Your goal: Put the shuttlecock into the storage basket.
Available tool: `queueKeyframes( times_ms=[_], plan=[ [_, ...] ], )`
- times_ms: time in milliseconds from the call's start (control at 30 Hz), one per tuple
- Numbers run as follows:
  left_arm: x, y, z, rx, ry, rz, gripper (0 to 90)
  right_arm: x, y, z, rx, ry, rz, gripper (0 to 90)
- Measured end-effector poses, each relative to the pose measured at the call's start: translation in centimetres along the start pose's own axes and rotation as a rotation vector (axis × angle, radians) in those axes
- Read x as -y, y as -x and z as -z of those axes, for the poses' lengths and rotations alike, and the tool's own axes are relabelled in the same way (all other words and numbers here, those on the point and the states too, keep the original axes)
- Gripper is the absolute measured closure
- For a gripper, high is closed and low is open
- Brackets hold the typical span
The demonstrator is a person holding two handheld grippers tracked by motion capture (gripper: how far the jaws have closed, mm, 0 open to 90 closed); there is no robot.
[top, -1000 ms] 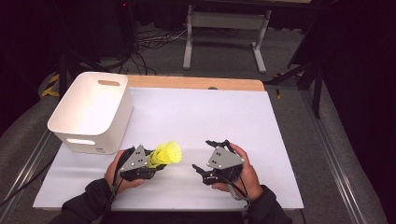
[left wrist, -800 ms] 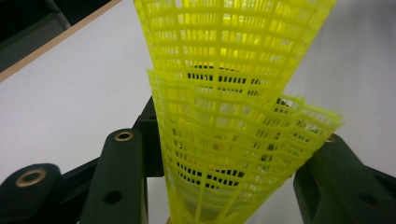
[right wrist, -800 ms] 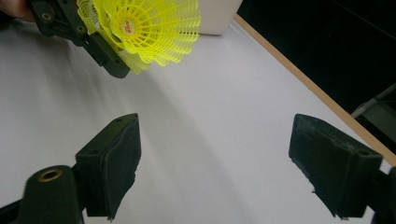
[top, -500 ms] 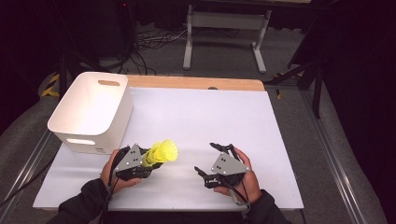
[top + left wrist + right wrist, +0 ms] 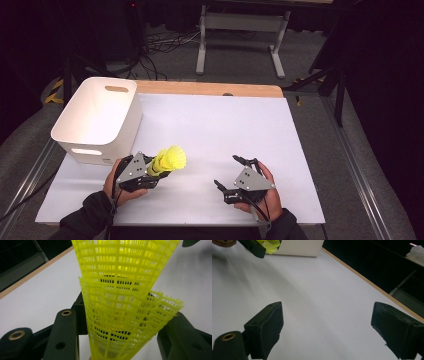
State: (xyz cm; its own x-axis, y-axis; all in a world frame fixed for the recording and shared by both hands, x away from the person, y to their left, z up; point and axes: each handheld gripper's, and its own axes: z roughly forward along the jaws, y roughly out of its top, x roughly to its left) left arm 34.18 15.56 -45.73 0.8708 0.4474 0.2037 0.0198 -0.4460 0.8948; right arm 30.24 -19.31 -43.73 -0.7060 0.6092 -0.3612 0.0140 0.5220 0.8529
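Observation:
A stack of yellow plastic shuttlecocks (image 5: 169, 160) is held by my left gripper (image 5: 154, 169) near the table's front left, skirts pointing up and to the right. In the left gripper view the mesh skirts (image 5: 125, 290) rise between the two black jaws, which press on the lower end. My right gripper (image 5: 234, 172) rests open at the front centre-right, held in a hand, nothing between its jaws. In the right gripper view its gripper (image 5: 327, 327) spans bare white table, and the yellow shuttlecocks (image 5: 272, 246) show at the top left.
A white bin (image 5: 80, 127) with handle slots stands at the table's left, close behind the left gripper. The white table surface (image 5: 225, 130) stretches back to a wooden edge (image 5: 210, 89). A metal stand and cables lie on the floor beyond.
Both hands have drawn slightly toward the front edge. The shuttlecocks stay in the left gripper, the right stays open.

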Motion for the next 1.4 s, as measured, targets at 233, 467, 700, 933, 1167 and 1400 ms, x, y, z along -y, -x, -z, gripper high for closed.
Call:
queueKeyframes(
  times_ms=[233, 467, 700, 933, 1167, 1400],
  plan=[
    [-0.1, -0.4, 0.7, -0.018, 0.025, 0.012, 52.8, 0.9, 0.1, 0.3, 0.016, 0.001, -0.013, 10.8],
    [-0.2, -0.8, 1.5, -0.036, 0.04, 0.024, 53.0, 1.5, 0.0, 0.2, 0.024, -0.002, -0.035, 9.5],
    [-0.4, -1.1, 2.1, -0.049, 0.06, 0.034, 52.9, 1.6, -0.1, 0.0, 0.029, -0.008, -0.018, 9.6],
    [-0.5, -1.3, 2.5, -0.058, 0.07, 0.034, 52.8, 1.6, -0.3, 0.0, 0.02, -0.008, -0.017, 9.8],
    [-0.4, -1.6, 2.9, -0.072, 0.076, 0.035, 52.8, 1.7, -0.2, -0.2, 0.021, -0.013, -0.014, 9.8],
    [-0.5, -1.7, 3.1, -0.079, 0.079, 0.035, 52.7, 1.7, -0.2, -0.2, 0.022, -0.012, -0.018, 10.1]
  ],
)
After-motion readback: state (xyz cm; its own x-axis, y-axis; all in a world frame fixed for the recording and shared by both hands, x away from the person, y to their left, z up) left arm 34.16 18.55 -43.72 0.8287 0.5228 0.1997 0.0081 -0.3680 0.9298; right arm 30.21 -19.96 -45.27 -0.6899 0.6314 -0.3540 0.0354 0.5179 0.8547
